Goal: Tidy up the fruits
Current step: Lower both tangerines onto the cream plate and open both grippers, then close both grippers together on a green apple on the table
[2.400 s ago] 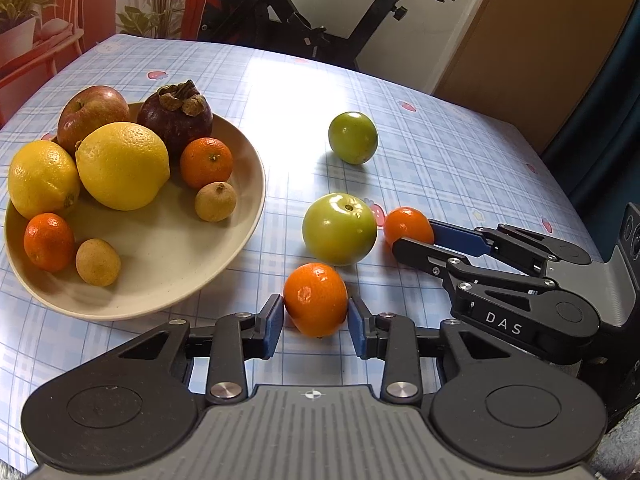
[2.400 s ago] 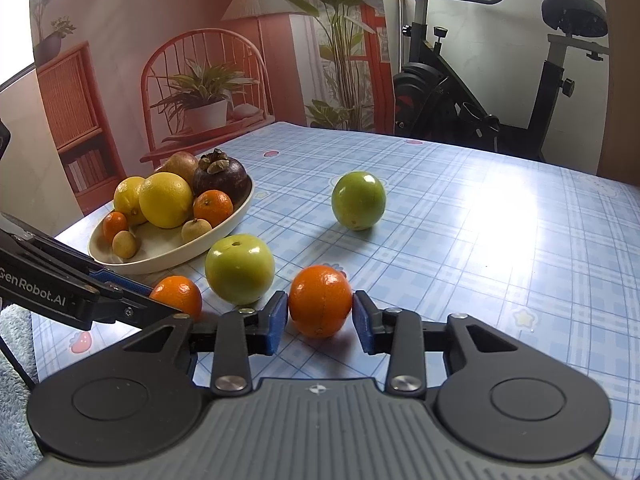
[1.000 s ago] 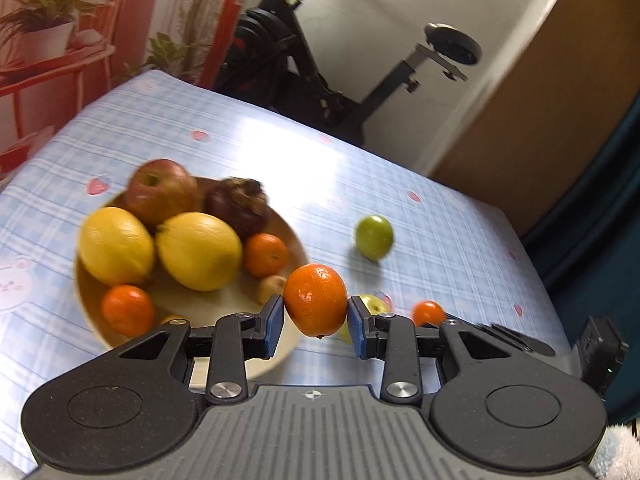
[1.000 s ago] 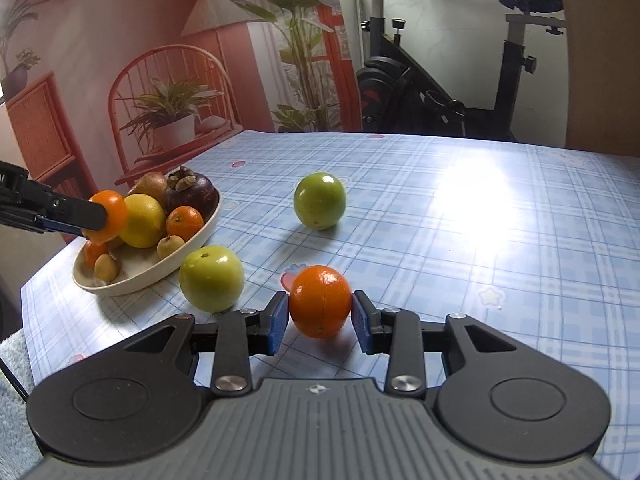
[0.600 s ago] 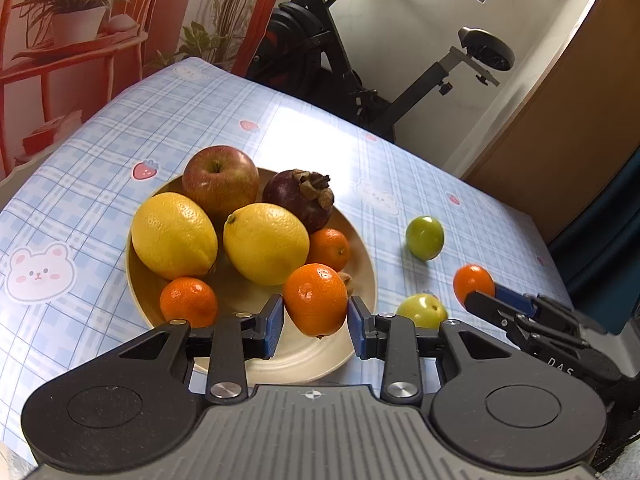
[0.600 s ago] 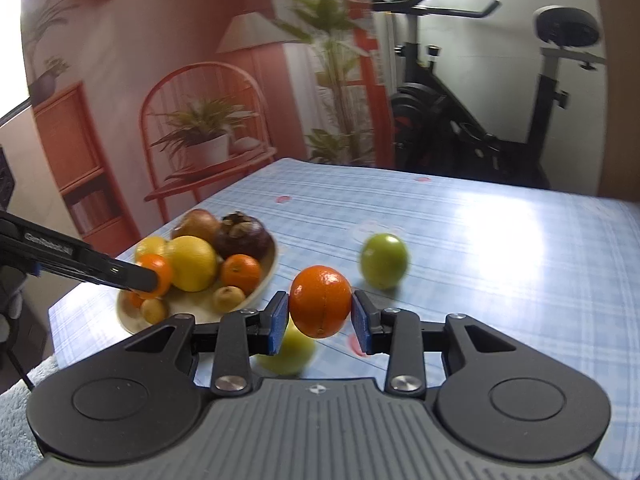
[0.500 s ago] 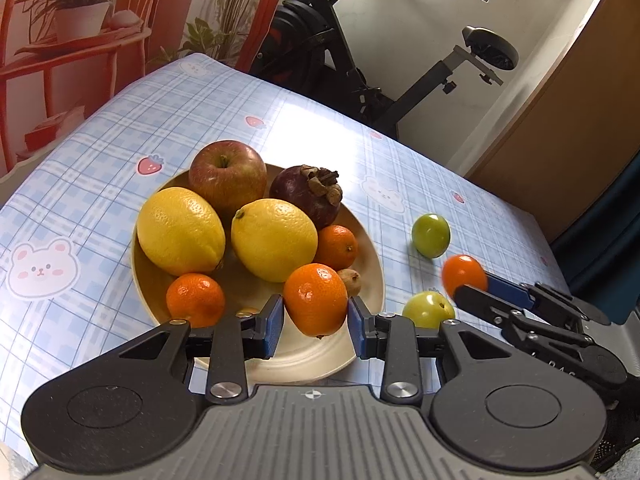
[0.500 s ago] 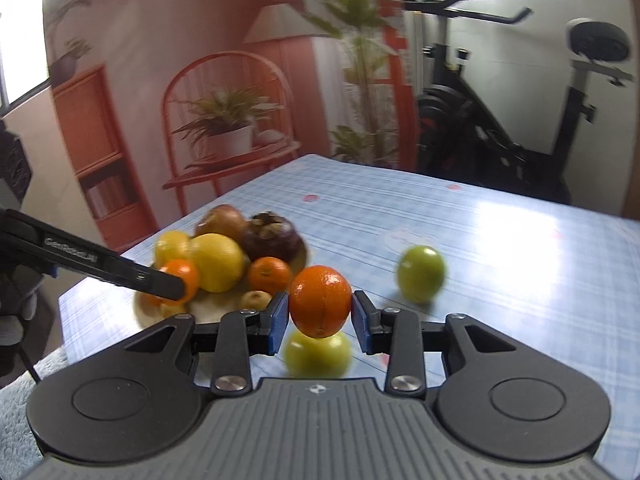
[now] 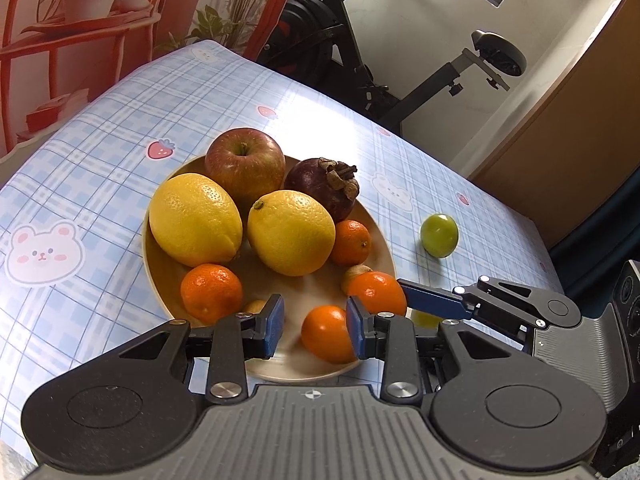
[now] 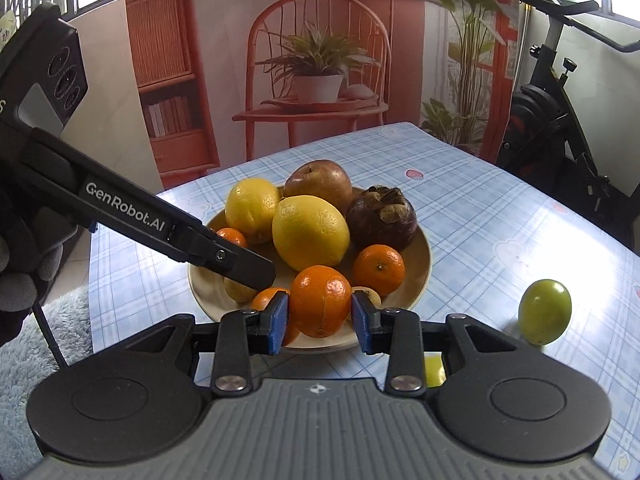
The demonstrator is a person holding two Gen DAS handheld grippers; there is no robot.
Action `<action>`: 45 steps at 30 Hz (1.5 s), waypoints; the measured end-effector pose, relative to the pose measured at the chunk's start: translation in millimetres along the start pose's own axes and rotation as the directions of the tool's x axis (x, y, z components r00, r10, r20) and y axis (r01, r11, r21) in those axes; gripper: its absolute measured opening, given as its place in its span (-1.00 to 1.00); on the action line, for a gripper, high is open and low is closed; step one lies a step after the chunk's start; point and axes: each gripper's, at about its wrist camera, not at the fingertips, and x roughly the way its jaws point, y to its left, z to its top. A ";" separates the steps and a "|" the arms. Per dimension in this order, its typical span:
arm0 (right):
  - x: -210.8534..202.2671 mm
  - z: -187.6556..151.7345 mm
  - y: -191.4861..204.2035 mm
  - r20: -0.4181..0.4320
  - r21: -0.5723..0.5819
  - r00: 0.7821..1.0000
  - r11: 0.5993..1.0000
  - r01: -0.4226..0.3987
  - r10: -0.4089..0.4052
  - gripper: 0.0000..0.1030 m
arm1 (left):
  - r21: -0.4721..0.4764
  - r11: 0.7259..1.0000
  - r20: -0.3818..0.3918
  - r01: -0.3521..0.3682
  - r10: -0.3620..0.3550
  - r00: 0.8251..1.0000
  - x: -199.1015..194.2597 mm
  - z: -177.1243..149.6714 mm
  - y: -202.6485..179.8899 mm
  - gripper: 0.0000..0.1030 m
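Note:
A beige bowl [image 9: 372,236] holds two lemons, an apple [image 9: 244,160], a mangosteen [image 9: 324,186], mandarins and small brown fruits. My left gripper [image 9: 314,322] is open over the bowl's near rim; the mandarin [image 9: 326,334] it held lies in the bowl, against the right pad. My right gripper [image 10: 320,316] is shut on another mandarin [image 10: 320,300] and holds it over the bowl's near edge; it also shows in the left wrist view [image 9: 378,290]. A green fruit [image 10: 544,306] lies on the table right of the bowl. A second green fruit [image 10: 432,368] is mostly hidden under my right gripper.
The table has a blue plaid cloth [image 9: 100,140] with bear and strawberry prints. An exercise bike [image 9: 360,52] stands behind the table. A red chair with a potted plant [image 10: 316,68] stands at the far side. The left gripper's arm [image 10: 140,216] crosses the bowl's left side.
My left gripper has opened and let its mandarin go into the bowl. My right gripper has carried its mandarin from the table up over the bowl's edge.

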 end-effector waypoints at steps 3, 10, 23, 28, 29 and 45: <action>-1.2 -1.1 -0.4 -0.001 -0.004 1.000 1.000 0.001 -0.001 -0.27 | -0.005 1.000 0.003 -0.003 0.003 1.000 -2.4 -1.3 -0.3 -0.31; -15.7 -7.3 -6.6 0.036 0.047 0.999 0.999 0.019 -0.020 -0.26 | -0.013 1.000 0.019 -0.013 0.013 1.000 -5.9 -2.0 -1.1 -0.31; -69.9 -29.5 -47.2 0.128 0.238 0.974 0.959 0.154 -0.188 0.18 | 0.035 0.999 0.020 0.008 -0.008 1.000 0.5 11.0 -24.0 -0.29; -71.1 -43.2 -47.4 0.110 0.226 0.975 0.960 0.165 -0.194 0.23 | 0.086 0.996 -0.003 0.031 -0.031 1.000 11.1 14.4 -44.5 -0.26; -70.4 -45.4 -46.8 0.106 0.223 0.977 0.962 0.160 -0.188 0.22 | 0.100 0.994 -0.009 0.036 -0.035 0.999 13.9 14.5 -49.5 -0.26; -36.6 -55.0 -50.3 0.012 0.144 0.992 0.982 0.121 -0.124 0.13 | 0.160 0.977 -0.116 0.139 -0.121 0.986 59.9 15.8 -93.4 -0.26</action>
